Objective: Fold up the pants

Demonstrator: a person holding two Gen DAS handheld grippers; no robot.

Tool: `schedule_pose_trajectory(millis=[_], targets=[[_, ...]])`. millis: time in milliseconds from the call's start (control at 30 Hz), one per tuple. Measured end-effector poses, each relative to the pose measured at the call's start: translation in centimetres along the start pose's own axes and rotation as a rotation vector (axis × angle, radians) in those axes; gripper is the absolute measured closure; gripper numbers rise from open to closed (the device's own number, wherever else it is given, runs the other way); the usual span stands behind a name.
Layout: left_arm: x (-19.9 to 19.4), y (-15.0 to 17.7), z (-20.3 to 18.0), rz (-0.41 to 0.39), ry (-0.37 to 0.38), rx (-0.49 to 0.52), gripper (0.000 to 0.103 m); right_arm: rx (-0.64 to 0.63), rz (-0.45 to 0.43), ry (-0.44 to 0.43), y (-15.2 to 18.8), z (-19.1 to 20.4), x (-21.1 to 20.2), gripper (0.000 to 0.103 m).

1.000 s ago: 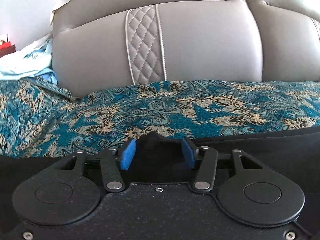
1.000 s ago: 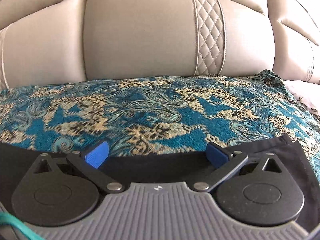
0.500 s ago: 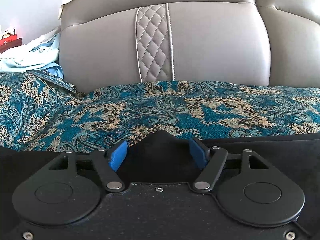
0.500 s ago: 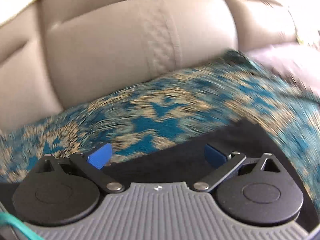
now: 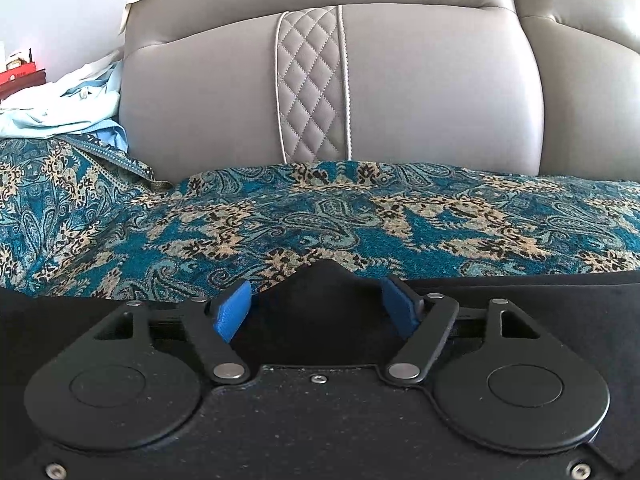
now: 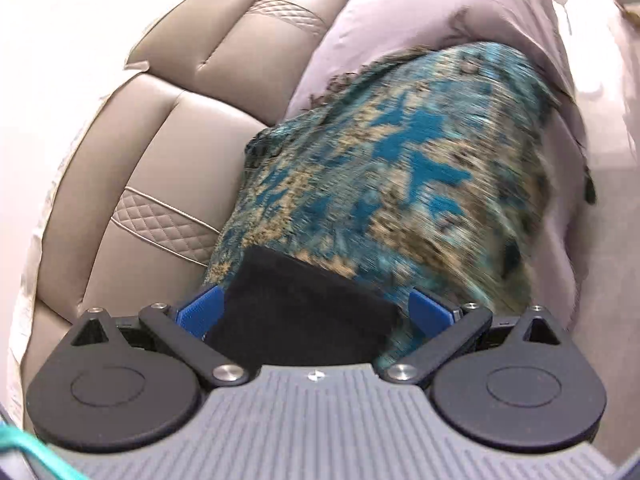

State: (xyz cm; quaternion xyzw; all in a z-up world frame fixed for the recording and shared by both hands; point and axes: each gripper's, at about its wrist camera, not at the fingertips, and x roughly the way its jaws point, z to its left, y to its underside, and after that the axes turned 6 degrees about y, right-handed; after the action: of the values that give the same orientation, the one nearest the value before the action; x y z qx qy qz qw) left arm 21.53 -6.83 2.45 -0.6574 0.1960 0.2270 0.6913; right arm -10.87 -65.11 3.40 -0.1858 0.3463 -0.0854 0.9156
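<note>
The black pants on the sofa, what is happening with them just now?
A person with a gripper in each hand is folding black pants on a sofa covered by a blue patterned throw. The left gripper is opening: a raised peak of the black cloth stands between its blue pads, which no longer pinch it. The right gripper is open, with a black end of the pants between its pads; that view is tilted and blurred, near the throw's far end.

Ahead of gripper: grey leather sofa back (image 5: 420, 92), quilted diamond strip (image 5: 312, 84). Teal paisley throw (image 5: 320, 216) covers seat. Pale wall (image 5: 60, 8) far left; daylight.
</note>
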Motion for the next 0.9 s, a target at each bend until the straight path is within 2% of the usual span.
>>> schedule_pose_trajectory(millis=[100, 400, 667, 900], targets=[[0.0, 0.0, 0.0, 0.001, -0.005, 0.001, 0.03, 0.017, 0.044, -0.034, 0.6, -0.8, -0.1, 0.0], [0.0, -0.1, 0.1, 0.006, -0.019, -0.004, 0.023, 0.068, 0.169, -0.068, 1.6, 0.6, 4.1, 0.0], [0.0, -0.1, 0.2, 0.007, -0.016, -0.011, 0.023, 0.081, 0.13, -0.152, 1.2, 0.7, 5.6, 0.0], [0.1, -0.1, 0.4, 0.009, -0.009, -0.024, 0.022, -0.005, 0.088, -0.177, 1.1, 1.9, 6.6, 0.001]])
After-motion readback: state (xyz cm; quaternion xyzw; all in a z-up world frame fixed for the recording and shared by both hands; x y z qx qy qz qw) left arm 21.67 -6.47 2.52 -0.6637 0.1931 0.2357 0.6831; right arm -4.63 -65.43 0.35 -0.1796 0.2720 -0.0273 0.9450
